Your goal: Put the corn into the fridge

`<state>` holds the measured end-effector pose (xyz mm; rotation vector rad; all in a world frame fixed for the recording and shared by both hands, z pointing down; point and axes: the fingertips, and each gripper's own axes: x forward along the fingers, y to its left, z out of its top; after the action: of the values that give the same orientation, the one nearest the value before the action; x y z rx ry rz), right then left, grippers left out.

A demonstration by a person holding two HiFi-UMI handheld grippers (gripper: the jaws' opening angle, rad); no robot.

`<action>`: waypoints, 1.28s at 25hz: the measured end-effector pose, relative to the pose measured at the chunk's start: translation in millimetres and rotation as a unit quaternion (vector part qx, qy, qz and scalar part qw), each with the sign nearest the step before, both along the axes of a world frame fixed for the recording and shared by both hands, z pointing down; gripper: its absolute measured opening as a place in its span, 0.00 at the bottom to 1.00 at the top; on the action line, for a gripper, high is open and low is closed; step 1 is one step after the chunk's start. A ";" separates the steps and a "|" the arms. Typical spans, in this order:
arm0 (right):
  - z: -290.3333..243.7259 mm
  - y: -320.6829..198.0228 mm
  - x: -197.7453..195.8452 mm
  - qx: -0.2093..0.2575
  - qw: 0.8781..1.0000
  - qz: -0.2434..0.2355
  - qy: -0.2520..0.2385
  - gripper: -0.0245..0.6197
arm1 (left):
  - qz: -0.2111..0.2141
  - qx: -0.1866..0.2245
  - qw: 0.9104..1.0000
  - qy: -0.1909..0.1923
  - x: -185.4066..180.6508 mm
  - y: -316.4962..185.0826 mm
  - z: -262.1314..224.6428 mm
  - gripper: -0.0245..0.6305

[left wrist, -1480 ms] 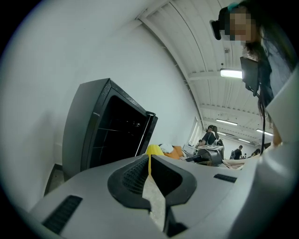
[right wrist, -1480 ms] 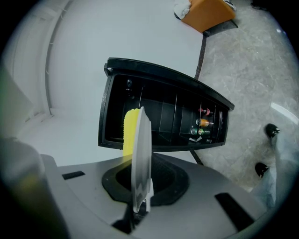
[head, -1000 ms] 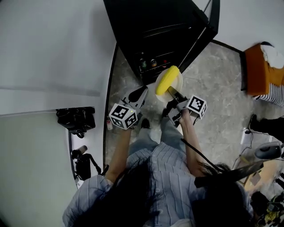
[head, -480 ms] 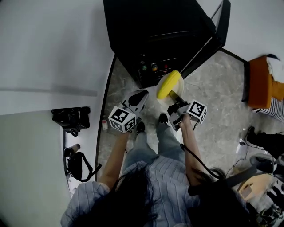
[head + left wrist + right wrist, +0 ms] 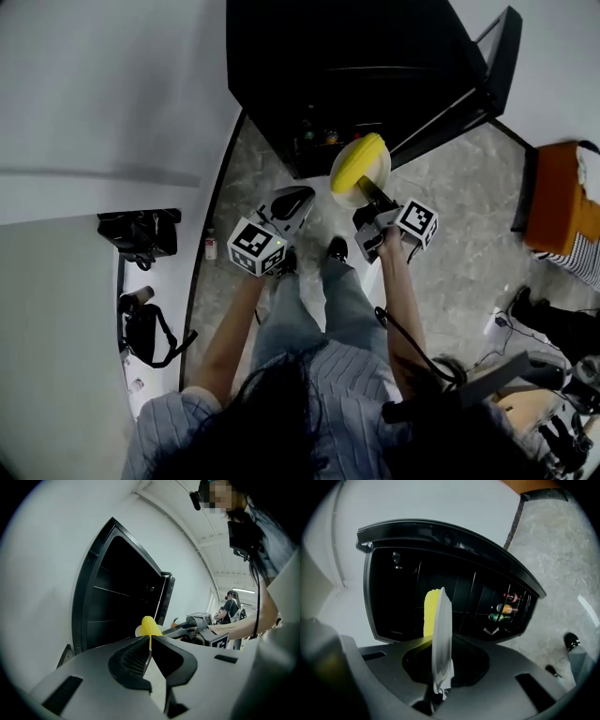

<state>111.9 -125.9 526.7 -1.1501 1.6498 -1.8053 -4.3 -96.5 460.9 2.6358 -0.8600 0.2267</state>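
A yellow corn cob (image 5: 358,159) lies on a small white plate (image 5: 379,174). My right gripper (image 5: 368,193) is shut on that plate's near rim and holds it in front of the open black fridge (image 5: 347,66). In the right gripper view the plate (image 5: 442,634) stands edge-on between the jaws, with the corn (image 5: 430,613) on its left face. My left gripper (image 5: 298,196) is beside it on the left, shut and empty. In the left gripper view its jaws (image 5: 149,652) meet, and the corn (image 5: 149,626) shows beyond them.
The fridge door (image 5: 487,66) stands open to the right. Bottles (image 5: 504,607) sit low in the dark fridge. An orange seat (image 5: 553,197) is on the floor at right, black bags (image 5: 136,234) at left. My shoes (image 5: 336,248) are below the grippers. Another person (image 5: 232,606) stands far off.
Both grippers have sunk a little in front of the fridge opening, the right one carrying the plate and corn along. Both grips look unchanged.
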 end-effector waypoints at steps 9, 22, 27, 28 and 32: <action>25.2 -48.5 5.0 0.007 1.000 -0.017 0.009 0.08 | -0.010 0.016 1.000 -0.009 9.1 -29.1 20.7 0.06; 63.4 -87.5 2.4 -0.010 1.000 -0.024 0.003 0.08 | -0.003 -0.003 1.000 -0.022 14.8 -32.3 47.6 0.06; 80.2 -98.8 3.9 -0.018 0.999 -0.035 0.017 0.08 | 0.000 -0.008 1.000 -0.025 14.9 -29.2 52.3 0.06; 82.4 -101.0 4.7 -0.019 0.999 -0.038 0.021 0.08 | 0.002 -0.008 1.000 -0.026 15.2 -28.7 52.9 0.06; 84.3 -108.3 3.8 -0.021 0.999 -0.040 0.023 0.08 | 0.003 -0.011 1.000 -0.025 14.5 -26.7 55.1 0.06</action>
<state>115.7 -234.1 611.1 -1.1677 1.7141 -1.8849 10.2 -123.2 516.0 2.6224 -0.8602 0.3044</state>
